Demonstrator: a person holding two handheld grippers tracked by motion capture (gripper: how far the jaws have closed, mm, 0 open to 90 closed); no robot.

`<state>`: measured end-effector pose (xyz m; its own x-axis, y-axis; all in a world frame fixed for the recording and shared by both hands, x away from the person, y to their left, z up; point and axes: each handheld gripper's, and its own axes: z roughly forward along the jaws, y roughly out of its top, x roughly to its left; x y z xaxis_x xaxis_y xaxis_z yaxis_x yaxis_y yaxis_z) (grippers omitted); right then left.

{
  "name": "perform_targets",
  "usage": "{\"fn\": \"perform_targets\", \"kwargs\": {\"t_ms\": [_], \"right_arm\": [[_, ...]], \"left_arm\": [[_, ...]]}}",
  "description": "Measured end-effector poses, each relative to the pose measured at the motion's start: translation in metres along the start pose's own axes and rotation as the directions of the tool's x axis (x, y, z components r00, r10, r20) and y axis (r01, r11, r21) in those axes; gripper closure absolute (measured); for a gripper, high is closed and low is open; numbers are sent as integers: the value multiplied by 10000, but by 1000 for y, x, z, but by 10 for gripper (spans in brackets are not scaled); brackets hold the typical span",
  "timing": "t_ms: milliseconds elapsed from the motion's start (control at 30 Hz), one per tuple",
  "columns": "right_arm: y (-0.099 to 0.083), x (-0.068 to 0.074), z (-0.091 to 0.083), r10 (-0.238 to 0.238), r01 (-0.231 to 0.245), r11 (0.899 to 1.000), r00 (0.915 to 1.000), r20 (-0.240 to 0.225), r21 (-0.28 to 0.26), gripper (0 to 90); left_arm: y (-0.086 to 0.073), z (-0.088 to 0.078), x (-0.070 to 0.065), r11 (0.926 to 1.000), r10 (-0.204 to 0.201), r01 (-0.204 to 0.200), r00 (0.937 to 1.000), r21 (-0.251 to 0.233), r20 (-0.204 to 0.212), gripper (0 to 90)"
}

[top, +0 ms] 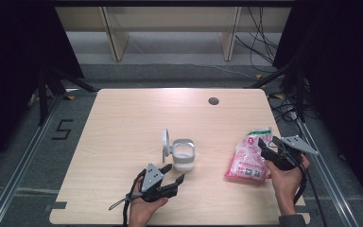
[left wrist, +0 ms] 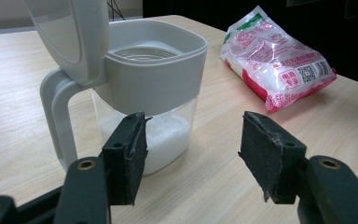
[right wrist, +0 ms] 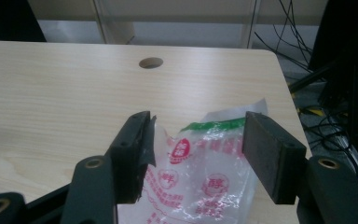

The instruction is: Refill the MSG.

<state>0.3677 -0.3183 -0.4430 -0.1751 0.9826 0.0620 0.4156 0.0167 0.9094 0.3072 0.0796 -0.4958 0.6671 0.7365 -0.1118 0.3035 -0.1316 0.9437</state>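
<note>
Container [top: 184, 154]: grey collar, handle and lid, clear body, white granules. Bag [top: 248, 156] at 3 o'clock: clear plastic, pink-red print, green top band. Table [top: 123, 123]: pale wood grain. Jaws: black.

One wooden table [top: 123, 123] | one grey-lidded clear container [top: 183, 154] holding white granules | one pink-and-white printed plastic bag [top: 248, 158] | two handheld grippers: left gripper [top: 174, 173], right gripper [top: 267, 140] | one round table hole [top: 213, 100]
</note>
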Motion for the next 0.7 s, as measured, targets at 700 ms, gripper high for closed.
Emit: {"fn": "perform_targets", "kwargs": {"t_ms": [700], "right_arm": [[-8,56,-4,-1033,1160,9927,9593,-2627,332,413]], "left_arm": [[6,-13,10,9997,-240,236,9980,-77,-587,416]]}}
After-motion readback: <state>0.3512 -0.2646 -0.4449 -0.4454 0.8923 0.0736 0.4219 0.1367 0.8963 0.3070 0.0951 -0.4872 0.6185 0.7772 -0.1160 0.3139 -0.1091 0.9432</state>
